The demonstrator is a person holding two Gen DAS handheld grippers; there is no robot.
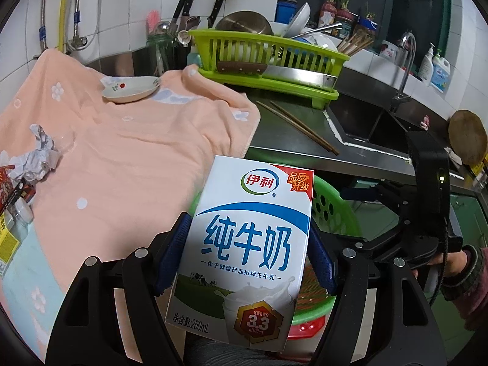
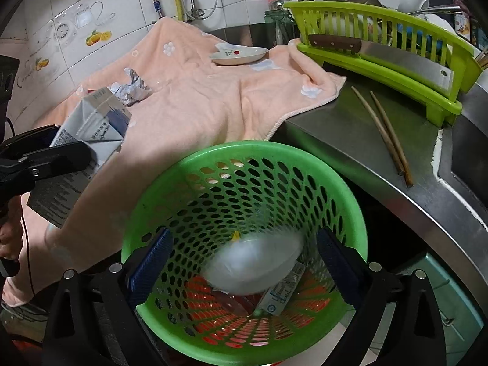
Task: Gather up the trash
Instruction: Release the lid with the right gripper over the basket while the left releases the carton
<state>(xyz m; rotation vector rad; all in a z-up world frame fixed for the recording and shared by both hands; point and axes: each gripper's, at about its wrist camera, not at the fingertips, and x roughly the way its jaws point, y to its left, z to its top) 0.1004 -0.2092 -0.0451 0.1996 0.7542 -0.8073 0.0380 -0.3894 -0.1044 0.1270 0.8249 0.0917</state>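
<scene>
My left gripper (image 1: 244,250) is shut on a white and blue milk carton (image 1: 247,244) and holds it beside the rim of the green perforated trash basket (image 1: 332,210). In the right wrist view the carton (image 2: 91,125) sits left of the basket (image 2: 341,195). My right gripper (image 2: 244,262) is open and empty above the basket mouth. A blurred white object (image 2: 253,265) is inside the basket, over other trash. Crumpled paper (image 2: 131,87) lies on the peach towel (image 2: 198,97); it also shows in the left wrist view (image 1: 39,155).
A small dish (image 1: 131,90) sits on the towel. A green dish rack (image 1: 268,58) with a cleaver stands behind. Chopsticks (image 1: 299,126) lie on the steel counter (image 1: 305,149) beside the sink (image 1: 375,125). Packaging (image 1: 12,195) lies at far left.
</scene>
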